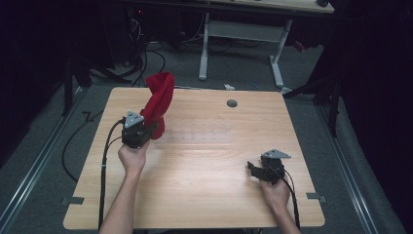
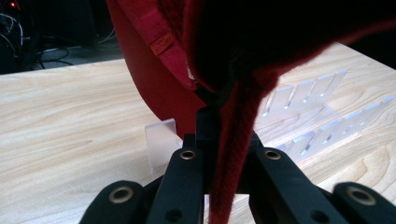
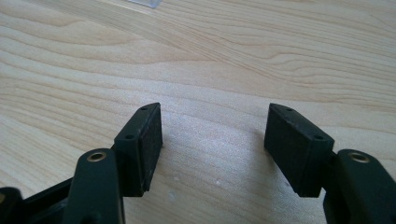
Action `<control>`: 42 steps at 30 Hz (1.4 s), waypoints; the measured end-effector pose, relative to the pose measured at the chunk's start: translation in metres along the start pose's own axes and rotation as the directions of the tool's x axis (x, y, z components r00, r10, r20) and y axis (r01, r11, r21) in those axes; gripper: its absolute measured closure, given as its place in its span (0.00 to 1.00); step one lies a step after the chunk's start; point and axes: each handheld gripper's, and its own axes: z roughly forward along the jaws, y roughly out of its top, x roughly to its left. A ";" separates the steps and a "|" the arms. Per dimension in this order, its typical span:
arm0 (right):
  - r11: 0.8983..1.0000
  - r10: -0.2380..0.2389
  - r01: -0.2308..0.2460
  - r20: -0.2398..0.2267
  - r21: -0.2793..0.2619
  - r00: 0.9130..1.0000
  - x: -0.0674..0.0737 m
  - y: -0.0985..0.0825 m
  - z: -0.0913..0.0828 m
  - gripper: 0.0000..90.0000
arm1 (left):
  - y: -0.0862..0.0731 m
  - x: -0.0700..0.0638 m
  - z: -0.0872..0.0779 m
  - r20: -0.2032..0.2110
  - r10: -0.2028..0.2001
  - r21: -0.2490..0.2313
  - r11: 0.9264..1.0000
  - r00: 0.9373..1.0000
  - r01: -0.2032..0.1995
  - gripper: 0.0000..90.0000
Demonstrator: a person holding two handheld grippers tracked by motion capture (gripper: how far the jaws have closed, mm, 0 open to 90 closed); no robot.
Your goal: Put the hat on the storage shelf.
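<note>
While my left tongs point(image 1: 146, 127) lift the red cloth point(image 1: 159, 100) clear of the table point(image 1: 204, 195), it hangs up beyond them, presumably to shake it loose above the clear rack point(image 2: 317, 116). Their jaws are clamped on a fold. Well to the side, my right tongs point(image 3: 212, 140) rest gaping wide, holding nothing.

Each black gripper, left point(image 1: 146, 127) and right point(image 1: 254, 168), carries a grey three-cornered plate, brass-ringed screws and a black cable; forearms are bare.

The left hand-held gripper point(image 1: 148, 127) holds a red cloth point(image 1: 159, 100) raised above the wooden table point(image 1: 204, 190).
</note>
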 end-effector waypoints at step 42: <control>1.000 -0.001 0.001 -0.001 0.000 1.000 0.000 0.000 0.000 0.41 | -0.018 0.003 -0.013 -0.011 -0.029 0.083 0.996 1.000 0.029 0.86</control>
